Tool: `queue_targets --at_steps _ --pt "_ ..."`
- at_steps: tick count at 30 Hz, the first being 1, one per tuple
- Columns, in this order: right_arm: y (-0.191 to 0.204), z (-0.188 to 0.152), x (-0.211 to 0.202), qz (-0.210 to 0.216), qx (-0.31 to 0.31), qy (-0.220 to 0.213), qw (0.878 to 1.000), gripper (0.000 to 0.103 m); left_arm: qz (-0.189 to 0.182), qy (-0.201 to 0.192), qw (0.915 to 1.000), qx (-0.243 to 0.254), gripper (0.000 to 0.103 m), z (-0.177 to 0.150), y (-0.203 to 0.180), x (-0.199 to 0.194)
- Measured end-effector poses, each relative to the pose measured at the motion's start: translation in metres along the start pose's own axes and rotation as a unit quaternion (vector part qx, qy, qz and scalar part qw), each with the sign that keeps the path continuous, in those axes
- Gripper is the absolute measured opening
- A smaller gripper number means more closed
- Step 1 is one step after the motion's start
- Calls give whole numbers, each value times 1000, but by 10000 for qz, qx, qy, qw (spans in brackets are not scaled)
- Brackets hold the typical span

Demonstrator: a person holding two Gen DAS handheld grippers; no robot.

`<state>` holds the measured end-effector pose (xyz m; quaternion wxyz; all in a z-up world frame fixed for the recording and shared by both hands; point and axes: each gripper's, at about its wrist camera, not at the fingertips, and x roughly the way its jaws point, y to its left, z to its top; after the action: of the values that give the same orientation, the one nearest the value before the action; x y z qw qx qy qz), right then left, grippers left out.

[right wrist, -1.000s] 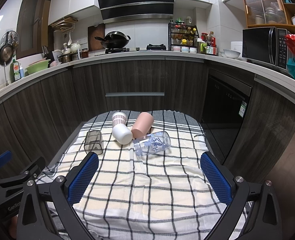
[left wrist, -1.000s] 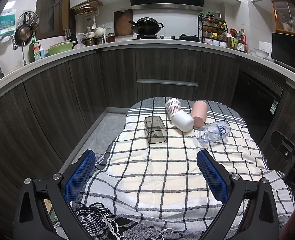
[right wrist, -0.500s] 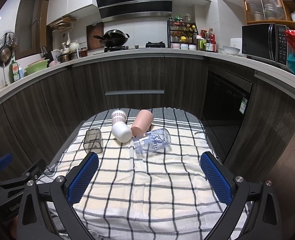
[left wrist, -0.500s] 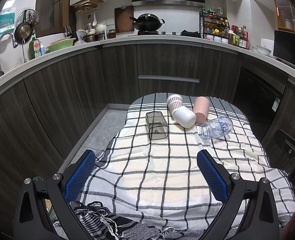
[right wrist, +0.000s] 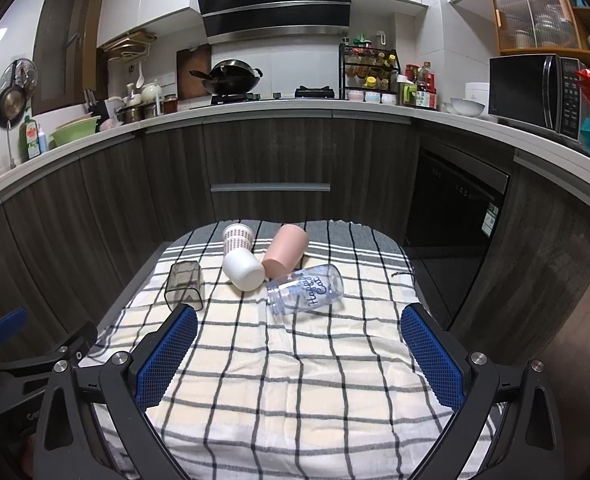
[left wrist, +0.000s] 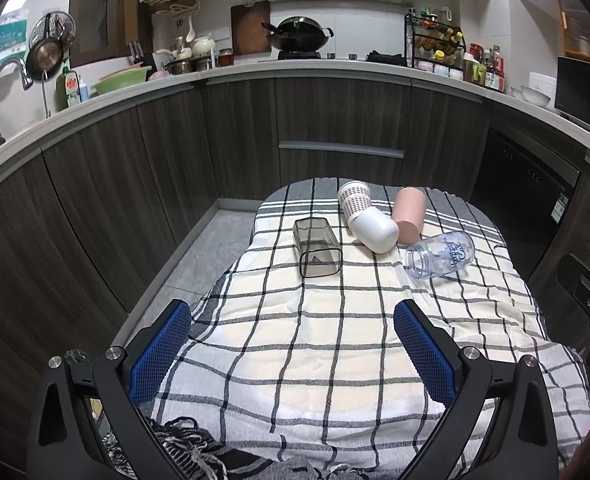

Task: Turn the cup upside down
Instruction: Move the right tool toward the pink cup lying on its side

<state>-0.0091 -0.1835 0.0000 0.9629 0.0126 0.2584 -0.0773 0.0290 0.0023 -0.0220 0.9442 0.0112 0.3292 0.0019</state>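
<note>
Several cups lie on their sides at the far end of a checked cloth (left wrist: pixel 315 340): a smoky square tumbler (left wrist: pixel 317 247), a white cup (left wrist: pixel 375 230), a dotted paper cup (left wrist: pixel 353 199), a pink cup (left wrist: pixel 407 214) and a clear glass with blue lettering (left wrist: pixel 441 254). They also show in the right wrist view: tumbler (right wrist: pixel 185 286), white cup (right wrist: pixel 243 269), dotted cup (right wrist: pixel 237 239), pink cup (right wrist: pixel 286 250), clear glass (right wrist: pixel 305 288). My left gripper (left wrist: pixel 293 344) is open and empty, well short of them. My right gripper (right wrist: pixel 299 350) is open and empty, just short of the clear glass.
The cloth covers a small table (right wrist: pixel 375 248) ringed by dark kitchen cabinets (left wrist: pixel 335 120) under a white counter. A dishwasher door (right wrist: pixel 455 208) stands to the right. Floor (left wrist: pixel 203 252) shows left of the table. The other gripper's body (right wrist: pixel 23 360) is at the left edge.
Both views have drifted slightly; the cups sit a little higher in the left wrist view than a second ago. The cups have not moved and both grippers stay open.
</note>
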Motion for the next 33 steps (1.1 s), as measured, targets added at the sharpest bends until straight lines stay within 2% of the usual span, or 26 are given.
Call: queue_targets --at_steps 10,33 --pt "11 11 30 86 -46 188 9998 102 147 34 9997 -169 103 17 10 31" --pt "22 67 149 72 -171 864 9961 102 314 407 9980 -373 103 74 8 126"
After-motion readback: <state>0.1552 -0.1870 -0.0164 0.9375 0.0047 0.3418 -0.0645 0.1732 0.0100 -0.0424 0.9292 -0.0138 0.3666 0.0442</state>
